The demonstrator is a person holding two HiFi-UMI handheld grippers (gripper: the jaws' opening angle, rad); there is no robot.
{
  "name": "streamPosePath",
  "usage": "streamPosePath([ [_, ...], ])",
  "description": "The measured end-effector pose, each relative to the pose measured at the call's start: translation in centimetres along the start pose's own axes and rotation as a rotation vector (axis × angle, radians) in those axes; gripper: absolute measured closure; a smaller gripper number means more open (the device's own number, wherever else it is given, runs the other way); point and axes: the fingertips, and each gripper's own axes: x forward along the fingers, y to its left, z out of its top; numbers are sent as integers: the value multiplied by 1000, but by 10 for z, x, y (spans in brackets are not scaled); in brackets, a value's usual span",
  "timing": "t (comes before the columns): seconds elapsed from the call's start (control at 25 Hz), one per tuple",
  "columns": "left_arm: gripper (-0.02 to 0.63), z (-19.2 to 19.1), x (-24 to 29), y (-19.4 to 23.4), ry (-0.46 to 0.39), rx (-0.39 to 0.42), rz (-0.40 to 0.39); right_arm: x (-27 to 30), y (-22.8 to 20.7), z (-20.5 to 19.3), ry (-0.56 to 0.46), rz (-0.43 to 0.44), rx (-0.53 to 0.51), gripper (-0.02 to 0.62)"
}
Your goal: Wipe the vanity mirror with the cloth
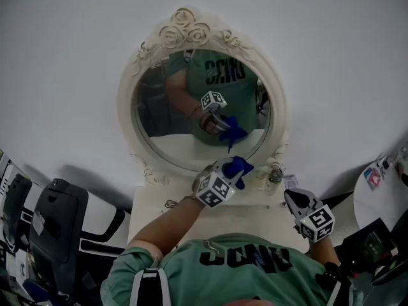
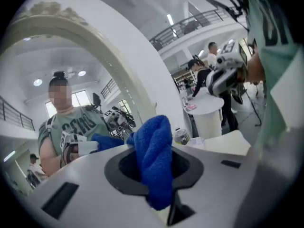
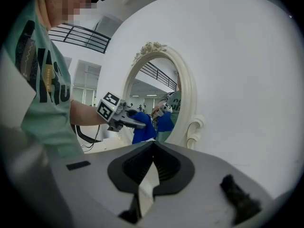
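The oval vanity mirror [image 1: 191, 116] in its cream carved frame [image 1: 185, 27] hangs on the white wall above a white vanity top [image 1: 255, 215]. My left gripper [image 1: 234, 172] is shut on a blue cloth [image 1: 239, 166], held up at the mirror's lower rim. In the left gripper view the cloth [image 2: 154, 160] bunches out between the jaws, with the mirror frame [image 2: 118, 75] just beyond. From the right gripper view, the cloth [image 3: 141, 128] sits very close to the glass [image 3: 161, 89]; whether it touches I cannot tell. My right gripper [image 1: 294, 198] hangs lower right, shut and empty [image 3: 153, 146].
A small lidded jar [image 1: 274, 176] stands on the vanity top by the mirror's right foot. A cable [image 1: 171, 204] lies on its left side. A dark chair [image 1: 57, 218] is at the lower left, a round white table [image 1: 382, 199] at the right.
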Motion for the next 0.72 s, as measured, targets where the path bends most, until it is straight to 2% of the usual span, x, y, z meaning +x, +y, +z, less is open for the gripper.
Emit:
streamPosePath([
  [0.16, 512, -14, -68, 19, -102, -216, 7, 14, 13, 11, -7, 26, -10, 583],
  [0.28, 512, -18, -120, 31, -222, -364, 30, 28, 31, 24, -14, 68, -32, 583],
  [0.48, 512, -28, -186, 29, -409, -519, 87, 47, 51, 39, -12, 159, -52, 583],
  [0.72, 512, -55, -219, 8, -493, -685, 75, 65, 72, 39, -24, 224, 8, 583],
])
